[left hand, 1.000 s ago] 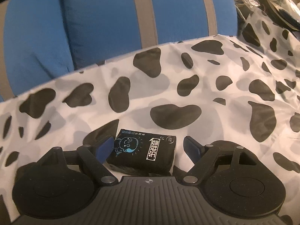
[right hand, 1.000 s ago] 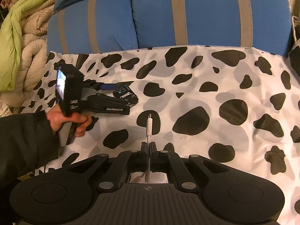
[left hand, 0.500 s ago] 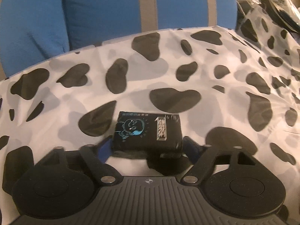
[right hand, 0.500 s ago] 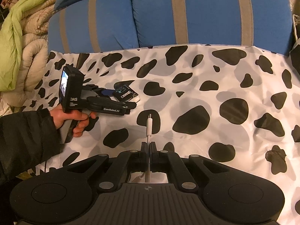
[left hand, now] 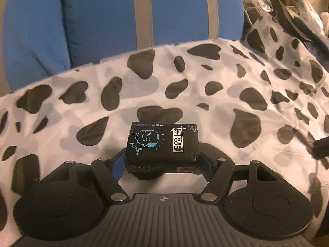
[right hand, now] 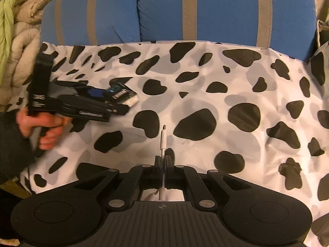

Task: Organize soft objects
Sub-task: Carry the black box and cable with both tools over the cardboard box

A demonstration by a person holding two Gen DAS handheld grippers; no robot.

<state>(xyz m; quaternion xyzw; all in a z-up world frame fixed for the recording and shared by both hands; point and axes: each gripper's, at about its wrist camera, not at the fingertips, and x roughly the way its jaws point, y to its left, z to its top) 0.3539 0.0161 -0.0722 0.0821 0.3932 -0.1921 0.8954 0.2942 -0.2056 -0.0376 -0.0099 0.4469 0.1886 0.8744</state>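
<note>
We count one black tissue pack [left hand: 163, 147], printed with a blue cartoon figure and white characters, and it sits between the two blue pads of our left gripper [left hand: 162, 162], which press on its two ends and carry it above the cow-print sheet [left hand: 205, 103]. From the right wrist view the same pack [right hand: 121, 94] shows at the tip of the left gripper [right hand: 115, 100], raised off the sheet, with one hand [right hand: 41, 127] wrapped round the gripper's handle and a dark sleeve behind it.

Our right gripper [right hand: 163, 160] has its jaws pinched together on one thin white cable [right hand: 163, 142], whose dark-tipped plug stands up past the fingertips over the sheet [right hand: 205, 86].

Behind the sheet we count two blue cushions [right hand: 205, 10] with grey stripes. At the left edge lies one pale quilt [right hand: 22, 47] with a green cloth over it. In the left wrist view a heap of dark bags [left hand: 287, 6] fills the far right corner.
</note>
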